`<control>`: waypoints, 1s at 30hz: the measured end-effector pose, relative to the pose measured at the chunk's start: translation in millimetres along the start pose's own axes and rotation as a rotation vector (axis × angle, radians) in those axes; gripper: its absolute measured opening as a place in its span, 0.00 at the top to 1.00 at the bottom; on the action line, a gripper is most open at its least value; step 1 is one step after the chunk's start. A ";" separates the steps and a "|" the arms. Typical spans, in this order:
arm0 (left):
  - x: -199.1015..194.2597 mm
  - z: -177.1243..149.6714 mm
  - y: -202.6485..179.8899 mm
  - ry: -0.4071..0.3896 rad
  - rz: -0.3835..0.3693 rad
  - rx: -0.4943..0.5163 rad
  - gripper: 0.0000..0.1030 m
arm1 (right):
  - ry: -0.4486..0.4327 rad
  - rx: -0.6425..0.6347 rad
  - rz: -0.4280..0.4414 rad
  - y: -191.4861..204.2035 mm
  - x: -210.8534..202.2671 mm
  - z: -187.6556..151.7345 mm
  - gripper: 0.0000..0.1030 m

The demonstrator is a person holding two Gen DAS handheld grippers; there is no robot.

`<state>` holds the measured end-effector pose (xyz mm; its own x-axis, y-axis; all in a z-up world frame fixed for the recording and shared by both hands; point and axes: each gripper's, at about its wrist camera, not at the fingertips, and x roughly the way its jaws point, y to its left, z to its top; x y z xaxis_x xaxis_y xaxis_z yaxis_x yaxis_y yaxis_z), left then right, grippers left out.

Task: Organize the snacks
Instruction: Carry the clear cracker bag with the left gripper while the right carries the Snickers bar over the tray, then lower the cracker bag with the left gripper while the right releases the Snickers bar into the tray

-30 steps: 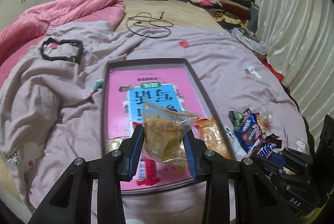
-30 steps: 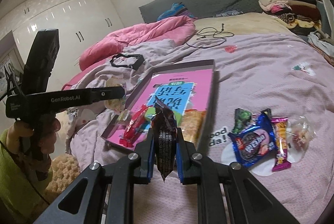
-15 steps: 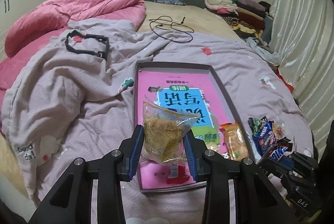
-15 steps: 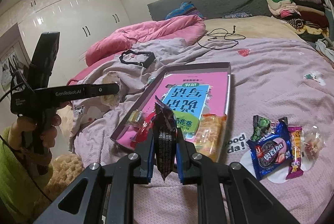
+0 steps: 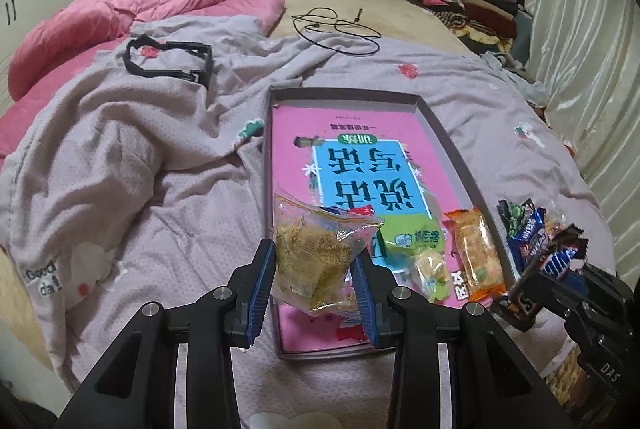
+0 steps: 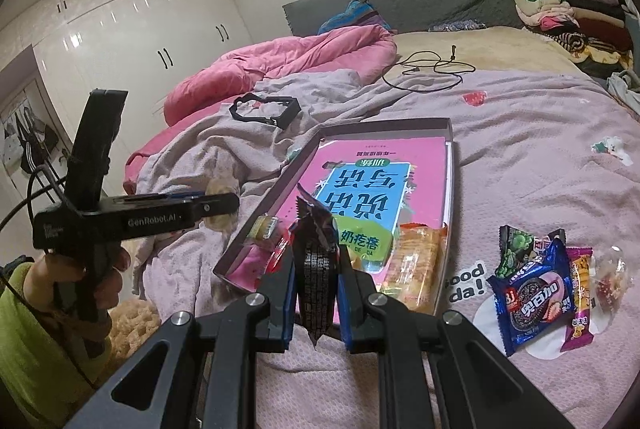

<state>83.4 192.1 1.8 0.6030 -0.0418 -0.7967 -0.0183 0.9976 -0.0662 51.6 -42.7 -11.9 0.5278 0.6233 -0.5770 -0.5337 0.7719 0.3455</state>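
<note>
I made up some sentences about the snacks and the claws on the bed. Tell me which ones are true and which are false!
1. The left claw holds a clear bag of yellow snack. True.
2. The right claw is empty. False: it is shut on a dark wrapper.
3. The orange packet lies inside the tray. True.
4. The blue cookie packet is in the tray. False: it lies on the blanket beside the tray.
5. The black cable lies in the tray. False: it lies farther up the bed, beyond the tray.
</note>
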 end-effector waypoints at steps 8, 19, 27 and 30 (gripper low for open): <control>15.7 -7.9 -6.7 0.044 -0.018 0.019 0.62 | 0.011 0.023 -0.004 -4.6 8.7 3.6 0.83; 33.3 -16.7 -14.6 0.097 -0.019 0.040 0.62 | 0.026 0.066 -0.013 -15.9 19.9 6.1 0.83; 39.6 -18.8 -19.3 0.117 -0.024 0.048 0.62 | 0.040 0.098 -0.011 -24.1 28.1 6.5 0.83; 40.8 -19.5 -19.2 0.118 -0.042 0.036 0.62 | 0.052 0.109 -0.005 -25.9 31.4 4.7 0.83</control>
<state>92.7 170.1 -41.1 0.5044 -0.0872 -0.8590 0.0346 0.9961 -0.0808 85.1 -42.5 -35.5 0.4934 0.6145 -0.6156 -0.4550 0.7855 0.4194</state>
